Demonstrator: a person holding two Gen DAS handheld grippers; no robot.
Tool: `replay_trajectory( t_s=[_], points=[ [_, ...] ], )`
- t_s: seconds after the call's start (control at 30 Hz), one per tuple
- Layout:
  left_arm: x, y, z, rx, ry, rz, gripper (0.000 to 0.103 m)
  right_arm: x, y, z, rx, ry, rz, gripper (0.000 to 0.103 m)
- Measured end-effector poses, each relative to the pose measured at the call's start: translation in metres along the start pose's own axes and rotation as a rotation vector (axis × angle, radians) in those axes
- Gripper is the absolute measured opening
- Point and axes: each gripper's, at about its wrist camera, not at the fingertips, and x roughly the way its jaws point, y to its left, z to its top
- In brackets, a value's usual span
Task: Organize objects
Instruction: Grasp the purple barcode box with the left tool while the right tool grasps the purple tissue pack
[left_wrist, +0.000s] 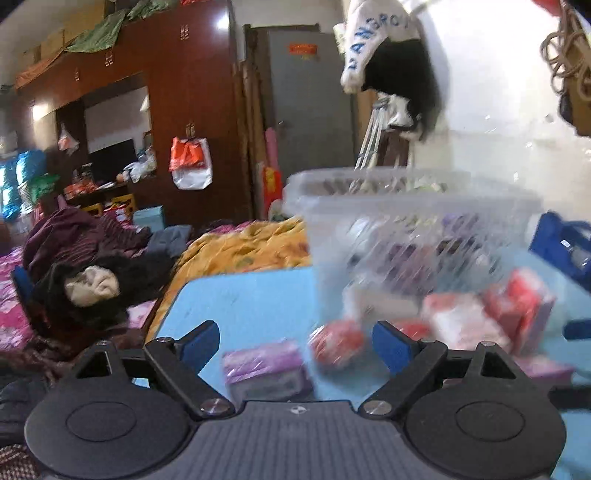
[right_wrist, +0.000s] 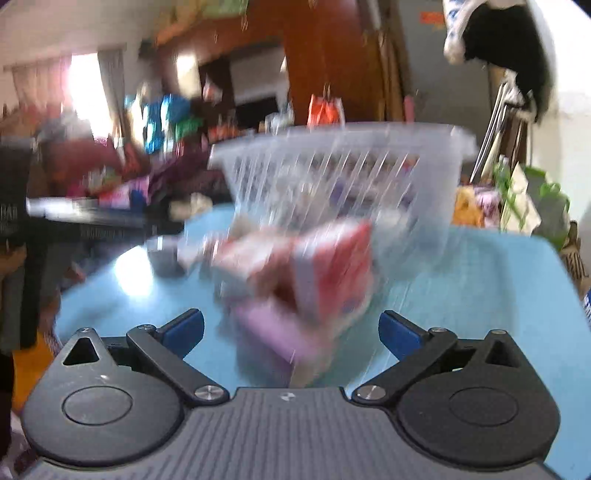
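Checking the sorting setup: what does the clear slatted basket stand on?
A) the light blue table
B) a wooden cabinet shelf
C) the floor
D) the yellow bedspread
A: the clear basket stands on the light blue table, with red and purple packets lying on the surface around its base.

1. The left wrist view sits low over the blue worktop (left_wrist: 251, 306), looking forward between its own jaws toward the clear basket (left_wrist: 413, 206), which stands near and to the right of centre.
2. It also takes in the bed (left_wrist: 240, 247) and the brown wardrobe (left_wrist: 177, 74) to the left.
3. The right wrist view sits low over the same worktop (right_wrist: 480, 280), facing the basket (right_wrist: 343, 155) almost head-on and close, heavily blurred.
4. Both views share the basket, the boxes in front of it, the wardrobe and the grey door (left_wrist: 310, 99).
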Motion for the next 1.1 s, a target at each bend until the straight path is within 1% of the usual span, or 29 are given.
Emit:
replay_trajectory(
  t_s=[0.07,0.13,0.17,0.27,0.43,0.47,0.5,0.53,0.57,0.63,0.7,0.87,0.97,1.1],
  points=[
    [0.005,0.005,-0.002,-0.027,0.027,-0.006,0.092,0.006,0.005,0.0,-0.024,0.021,0.003,0.101],
    [0.008,0.014,-0.006,-0.054,0.049,-0.015,0.092,0.008,0.006,0.001,-0.047,0.017,-0.009,0.097],
    [0.011,0.016,-0.007,-0.059,0.058,-0.011,0.092,0.009,0.008,0.001,-0.055,0.016,-0.02,0.097],
    [0.02,0.022,-0.013,-0.073,0.097,-0.007,0.092,0.012,0.01,0.002,-0.067,0.024,-0.031,0.091],
    [0.035,0.027,-0.019,-0.094,0.136,-0.012,0.092,0.009,0.01,-0.005,-0.08,0.004,-0.062,0.068],
    [0.036,0.027,-0.019,-0.098,0.143,-0.018,0.092,0.008,0.008,-0.006,-0.073,-0.005,-0.055,0.068],
    [0.036,0.027,-0.019,-0.099,0.148,-0.022,0.088,0.006,0.006,-0.007,-0.068,-0.02,-0.055,0.068],
    [0.034,0.027,-0.02,-0.096,0.141,-0.016,0.078,0.003,0.006,-0.008,-0.071,-0.035,-0.063,0.067],
    [0.031,0.026,-0.02,-0.086,0.126,-0.004,0.073,0.001,0.006,-0.009,-0.077,-0.052,-0.077,0.066],
    [0.025,0.023,-0.021,-0.055,0.108,0.005,0.072,-0.001,0.006,-0.01,-0.078,-0.072,-0.081,0.065],
    [0.018,0.021,-0.023,-0.042,0.074,-0.018,0.072,-0.001,0.007,-0.01,-0.081,-0.08,-0.073,0.065],
    [-0.005,0.017,-0.027,-0.058,-0.022,-0.048,0.072,-0.003,0.005,-0.009,-0.07,-0.095,-0.071,0.065],
    [-0.016,0.011,-0.029,-0.057,-0.062,-0.073,0.072,-0.004,0.005,-0.009,-0.061,-0.102,-0.071,0.065],
    [-0.023,0.005,-0.033,-0.046,-0.101,-0.082,0.072,-0.006,0.004,-0.01,-0.056,-0.12,-0.068,0.065]
  ],
)
